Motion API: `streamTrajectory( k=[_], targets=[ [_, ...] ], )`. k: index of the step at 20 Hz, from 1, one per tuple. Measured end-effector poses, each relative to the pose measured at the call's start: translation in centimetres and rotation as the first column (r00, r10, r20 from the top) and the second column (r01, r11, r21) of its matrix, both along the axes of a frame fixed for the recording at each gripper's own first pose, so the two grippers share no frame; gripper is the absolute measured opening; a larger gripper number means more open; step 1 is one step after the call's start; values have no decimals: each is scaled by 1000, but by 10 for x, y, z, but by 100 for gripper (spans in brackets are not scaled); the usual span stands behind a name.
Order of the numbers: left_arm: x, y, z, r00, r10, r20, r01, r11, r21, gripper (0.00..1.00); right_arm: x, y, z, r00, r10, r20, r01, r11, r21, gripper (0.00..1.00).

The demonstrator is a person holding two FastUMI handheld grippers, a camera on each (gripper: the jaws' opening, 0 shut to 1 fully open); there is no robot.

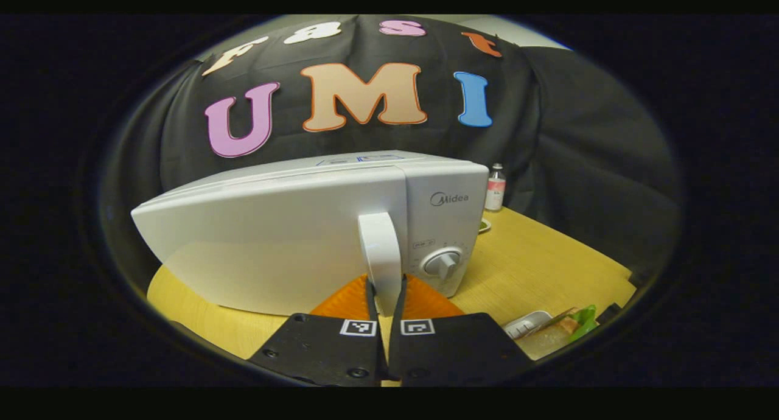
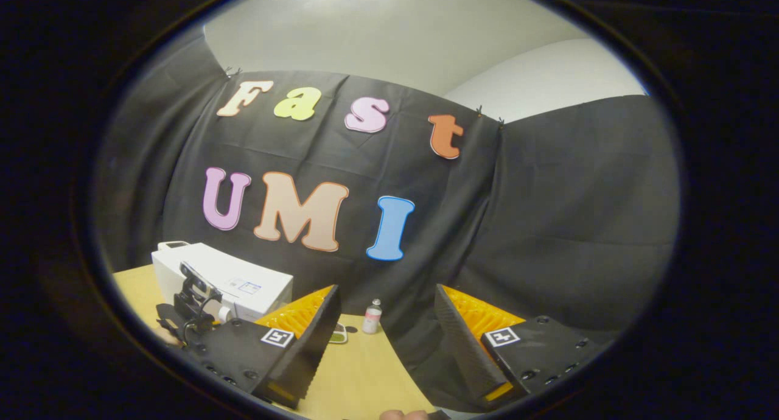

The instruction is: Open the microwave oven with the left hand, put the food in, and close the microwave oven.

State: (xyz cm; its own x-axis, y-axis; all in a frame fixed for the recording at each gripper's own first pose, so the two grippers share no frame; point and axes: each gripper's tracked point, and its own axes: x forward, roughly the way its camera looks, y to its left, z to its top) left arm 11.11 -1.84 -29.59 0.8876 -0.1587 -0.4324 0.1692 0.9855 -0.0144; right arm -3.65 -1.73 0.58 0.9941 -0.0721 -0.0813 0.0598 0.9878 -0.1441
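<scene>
While the door swings ajar: the microwave oven [image 1: 304,237] sits at the table's [image 1: 535,255] back edge.
Left gripper [image 1: 385,298]: clamped on the door handle [image 1: 380,255].
Right gripper [image 2: 386,347]: fingers wide apart, raised.
Food tray [image 1: 551,332]: near the table's front edge.

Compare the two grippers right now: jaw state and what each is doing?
The left gripper has its fingers closed on the microwave's door handle; the right gripper has its fingers spread wide with nothing between them. The left gripper sits low, right at the microwave; the right gripper is raised and off to the side, pointing toward the booth wall. Both are over the same wooden table.
</scene>
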Motion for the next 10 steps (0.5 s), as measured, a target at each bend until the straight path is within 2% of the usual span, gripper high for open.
streamTrajectory(
  k=[1,2,3,4,7,10],
  targets=[
    [-12,1,-5,1000,7,-25,-8,1000,-15,0,0,-2,0,1000,-2,-5,2,1000,-7,97],
    [-21,0,0,1000,1,12,0,1000,-23,0,1,-4,-1,1000,-5,-4,5,1000,-12,96],
    [-31,1,7,999,-22,46,22,1000,-1,0,3,-3,-1,1000,-8,-6,8,1000,-8,97],
    [-41,5,4,999,-34,32,34,999,17,0,4,0,-2,1000,0,-10,0,1000,4,97],
    [-68,10,1,999,-41,-10,40,998,-48,0,12,17,-11,999,41,-26,-41,999,27,97],
    [-95,19,4,995,-100,-13,100,995,-12,0,15,43,-18,995,97,-33,-96,994,45,97]
  ],
)
